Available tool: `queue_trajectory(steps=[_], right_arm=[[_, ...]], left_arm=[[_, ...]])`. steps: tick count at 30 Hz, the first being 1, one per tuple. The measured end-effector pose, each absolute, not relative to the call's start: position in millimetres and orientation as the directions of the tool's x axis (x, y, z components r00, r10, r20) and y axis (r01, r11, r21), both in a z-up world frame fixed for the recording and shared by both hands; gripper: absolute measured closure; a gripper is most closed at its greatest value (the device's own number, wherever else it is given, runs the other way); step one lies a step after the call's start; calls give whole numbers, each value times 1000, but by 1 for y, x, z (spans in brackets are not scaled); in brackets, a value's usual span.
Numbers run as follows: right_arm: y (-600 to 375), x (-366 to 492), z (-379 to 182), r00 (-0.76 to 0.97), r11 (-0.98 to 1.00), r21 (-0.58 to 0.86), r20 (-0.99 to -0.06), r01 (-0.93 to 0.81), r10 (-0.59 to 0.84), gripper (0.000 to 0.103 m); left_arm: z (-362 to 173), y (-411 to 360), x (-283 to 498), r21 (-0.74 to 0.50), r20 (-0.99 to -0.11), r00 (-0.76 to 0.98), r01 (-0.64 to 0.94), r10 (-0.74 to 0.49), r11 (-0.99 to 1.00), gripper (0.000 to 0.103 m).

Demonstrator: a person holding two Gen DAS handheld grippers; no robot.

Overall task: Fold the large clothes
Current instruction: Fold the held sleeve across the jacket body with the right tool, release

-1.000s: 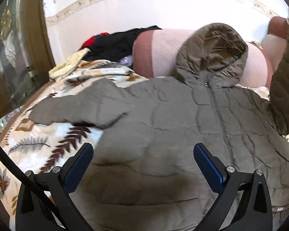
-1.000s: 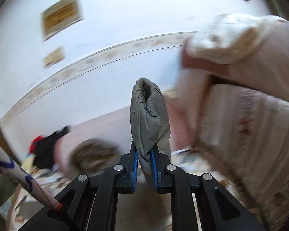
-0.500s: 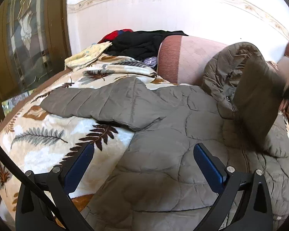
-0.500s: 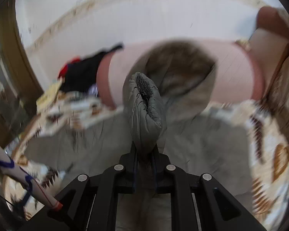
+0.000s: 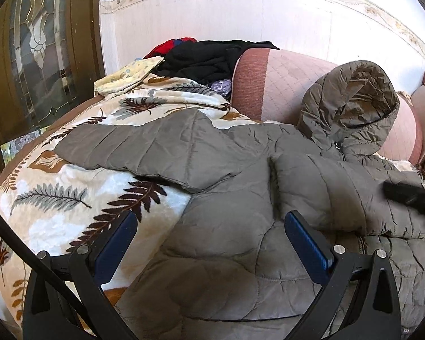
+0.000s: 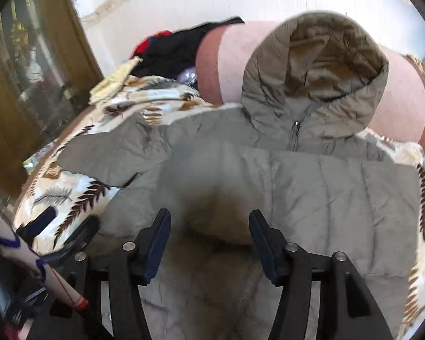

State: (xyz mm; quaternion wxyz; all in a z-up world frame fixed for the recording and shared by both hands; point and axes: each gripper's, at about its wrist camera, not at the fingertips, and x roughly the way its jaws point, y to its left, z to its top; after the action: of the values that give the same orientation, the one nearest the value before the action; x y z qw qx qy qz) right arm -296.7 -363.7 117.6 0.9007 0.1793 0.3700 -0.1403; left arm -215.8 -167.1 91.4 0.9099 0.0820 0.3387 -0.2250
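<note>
A grey-olive quilted hooded jacket lies front-up on a leaf-patterned blanket. Its hood leans on the sofa back. One sleeve stretches out to the left. The other sleeve lies folded across the chest. My right gripper hovers at that sleeve's cuff end with its jaws opening; the pads do not press the fabric. It shows as a dark blur in the left wrist view. My left gripper stands open over the jacket's lower body and holds nothing.
A pink sofa back runs behind the jacket. A pile of black and red clothes and a pale yellow cloth sit at the far left end. A wooden door with leaded glass stands to the left.
The right gripper brought the held sleeve down from the air and across the jacket's chest, then let it go. The left gripper shifted a little sideways and stayed open.
</note>
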Motion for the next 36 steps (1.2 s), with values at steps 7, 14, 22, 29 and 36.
queue_trajectory(steps=[7, 14, 22, 29, 36], right_arm=[[-456, -360, 108, 571, 713, 164, -728, 682, -378, 41], [-525, -381, 33, 350, 580, 102, -875, 808, -335, 41], [-500, -395, 66, 455, 632, 173, -832, 756, -317, 39], [-394, -435, 82, 528, 724, 201, -810, 660, -256, 39], [-333, -458, 43, 506, 761, 174, -833, 625, -225, 39]], left_arm=[[77, -182, -213, 13, -691, 637, 482, -340, 876, 0], [54, -202, -210, 32, -764, 565, 515, -311, 857, 0], [54, -203, -215, 37, -777, 546, 534, -312, 845, 0], [64, -198, -235, 58, -761, 562, 557, -324, 829, 0], [67, -176, -278, 66, -739, 583, 562, -338, 825, 0]])
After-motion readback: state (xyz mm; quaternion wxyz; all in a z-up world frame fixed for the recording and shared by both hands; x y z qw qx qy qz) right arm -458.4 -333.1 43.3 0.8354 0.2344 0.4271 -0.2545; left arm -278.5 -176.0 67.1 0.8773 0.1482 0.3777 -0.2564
